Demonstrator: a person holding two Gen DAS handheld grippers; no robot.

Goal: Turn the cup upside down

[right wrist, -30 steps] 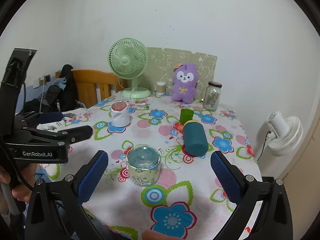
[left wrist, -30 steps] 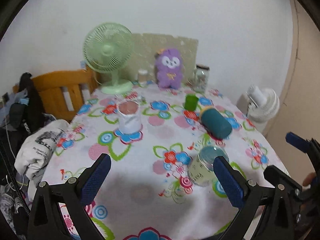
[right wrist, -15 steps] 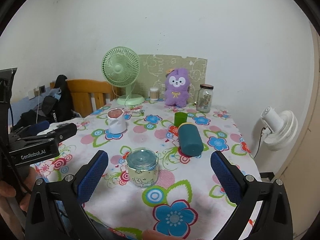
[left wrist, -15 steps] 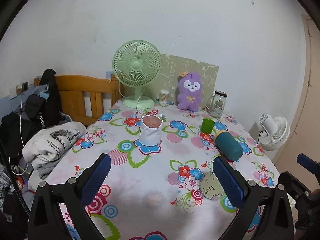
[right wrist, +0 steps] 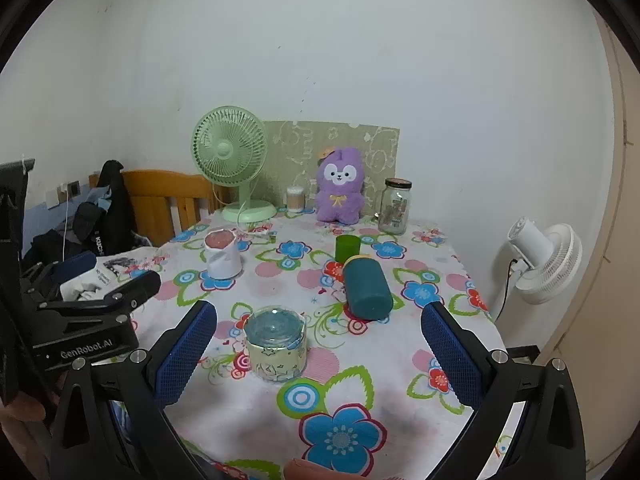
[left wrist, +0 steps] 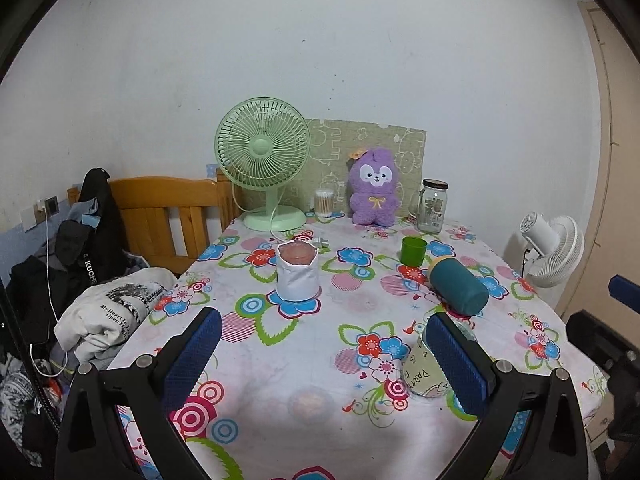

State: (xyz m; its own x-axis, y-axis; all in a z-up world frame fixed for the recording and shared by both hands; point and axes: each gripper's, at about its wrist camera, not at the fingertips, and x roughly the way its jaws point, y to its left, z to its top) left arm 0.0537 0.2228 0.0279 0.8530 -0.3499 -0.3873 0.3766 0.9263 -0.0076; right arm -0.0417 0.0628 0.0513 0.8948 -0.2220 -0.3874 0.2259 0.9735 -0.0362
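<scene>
A glass cup with a pale printed sleeve (right wrist: 275, 344) stands base up on the flowered tablecloth (right wrist: 360, 400), near the front edge. In the left wrist view the cup (left wrist: 422, 372) is partly hidden behind my left gripper's right finger. My left gripper (left wrist: 324, 356) is open and empty, back from the table. My right gripper (right wrist: 320, 352) is open and empty, the cup between and beyond its fingers, apart from them. The left gripper's body shows at the left of the right wrist view (right wrist: 92, 320).
A white-wrapped cup (right wrist: 222, 252), a small green cup (right wrist: 347, 248), a teal bottle lying on its side (right wrist: 366, 286), a green fan (right wrist: 230, 160), a purple plush (right wrist: 339, 186) and a glass jar (right wrist: 395, 206) stand farther back. A white fan (right wrist: 544, 260) stands right of the table; a wooden chair with clothes is at the left.
Both grippers have pulled back and levelled, open and empty. The cup stays base up in the same spot on the cloth.
</scene>
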